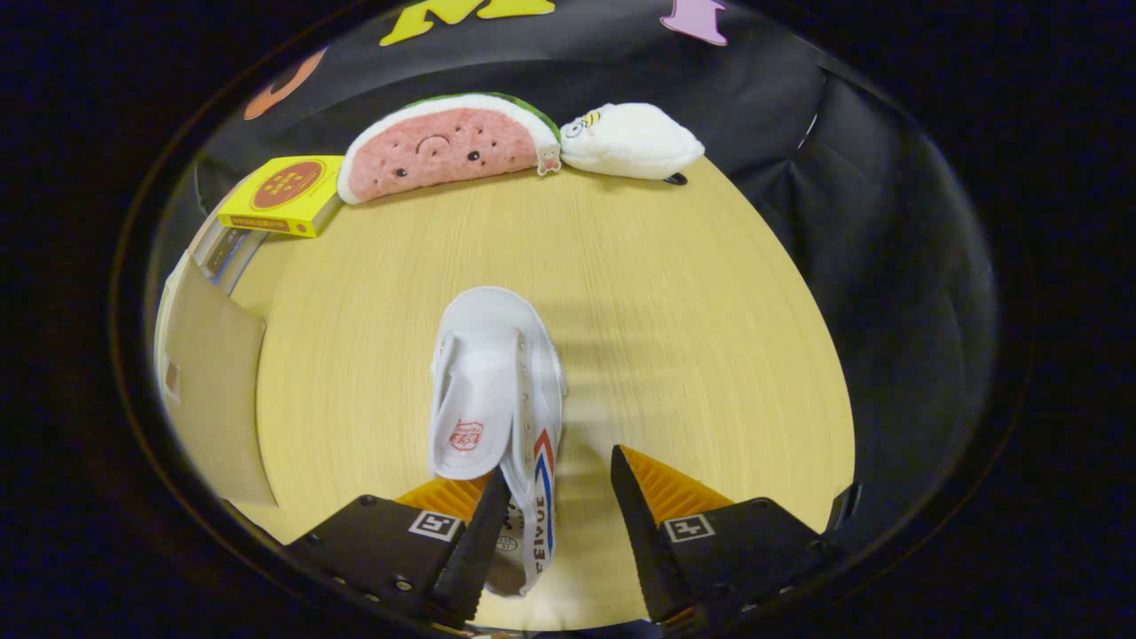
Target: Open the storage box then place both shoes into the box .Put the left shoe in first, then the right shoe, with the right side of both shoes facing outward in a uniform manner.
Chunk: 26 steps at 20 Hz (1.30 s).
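The white shoe (497, 390) is lying on the wooden table (692, 337), its long axis running straight away from the gripper (557, 497), toe pointing toward the watermelon plush (444, 146). The fingers are standing spread; the heel is sitting between them, against the left finger (479, 532). Left of the shoe, a cardboard panel (209, 390) is showing; its contents are hidden.

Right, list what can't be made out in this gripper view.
- White shoe: its heel end is cut off between the gripper fingers; whether the open fingers touch it is unclear.
- Storage box: just a brown flap shows beside the table; inside hidden.
- Second shoe: whereabouts unknown.
- Items under the yellow box: mostly covered by it.
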### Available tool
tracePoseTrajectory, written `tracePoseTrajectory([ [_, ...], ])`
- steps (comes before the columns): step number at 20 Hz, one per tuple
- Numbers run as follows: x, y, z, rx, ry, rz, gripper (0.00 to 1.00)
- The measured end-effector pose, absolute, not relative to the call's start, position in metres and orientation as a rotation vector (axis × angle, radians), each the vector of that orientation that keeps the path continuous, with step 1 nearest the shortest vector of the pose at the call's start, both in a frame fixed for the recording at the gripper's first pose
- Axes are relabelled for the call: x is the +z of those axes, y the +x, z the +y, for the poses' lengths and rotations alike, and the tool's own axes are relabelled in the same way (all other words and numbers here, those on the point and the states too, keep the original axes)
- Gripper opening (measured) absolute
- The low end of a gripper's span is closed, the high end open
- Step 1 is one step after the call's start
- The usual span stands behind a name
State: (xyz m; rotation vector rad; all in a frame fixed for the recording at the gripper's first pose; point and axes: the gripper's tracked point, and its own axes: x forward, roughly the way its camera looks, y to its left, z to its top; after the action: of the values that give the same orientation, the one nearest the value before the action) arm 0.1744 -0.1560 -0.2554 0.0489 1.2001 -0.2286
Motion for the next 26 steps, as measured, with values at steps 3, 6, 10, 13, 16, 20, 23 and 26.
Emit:
tracePoseTrajectory([
  [3, -0.267, 0.186, -0.145, -0.178, 0.082, 1.223, 0.46],
  [6, -0.271, 0.191, -0.145, -0.174, 0.093, 1.222, 0.27],
  [10, -0.277, 0.184, -0.153, -0.181, 0.093, 1.243, 0.02],
  [13, -0.273, 0.188, -0.149, -0.183, 0.233, 1.237, 0.02],
  [16, -0.268, 0.177, -0.139, -0.151, 0.389, 1.272, 0.02],
  [20, -0.249, 0.164, -0.141, -0.146, 0.429, 1.261, 0.01],
  [23, -0.224, 0.159, -0.136, -0.144, 0.423, 1.239, 0.01],
  [26, -0.192, 0.153, -0.117, -0.120, 0.441, 1.226, 0.01],
])
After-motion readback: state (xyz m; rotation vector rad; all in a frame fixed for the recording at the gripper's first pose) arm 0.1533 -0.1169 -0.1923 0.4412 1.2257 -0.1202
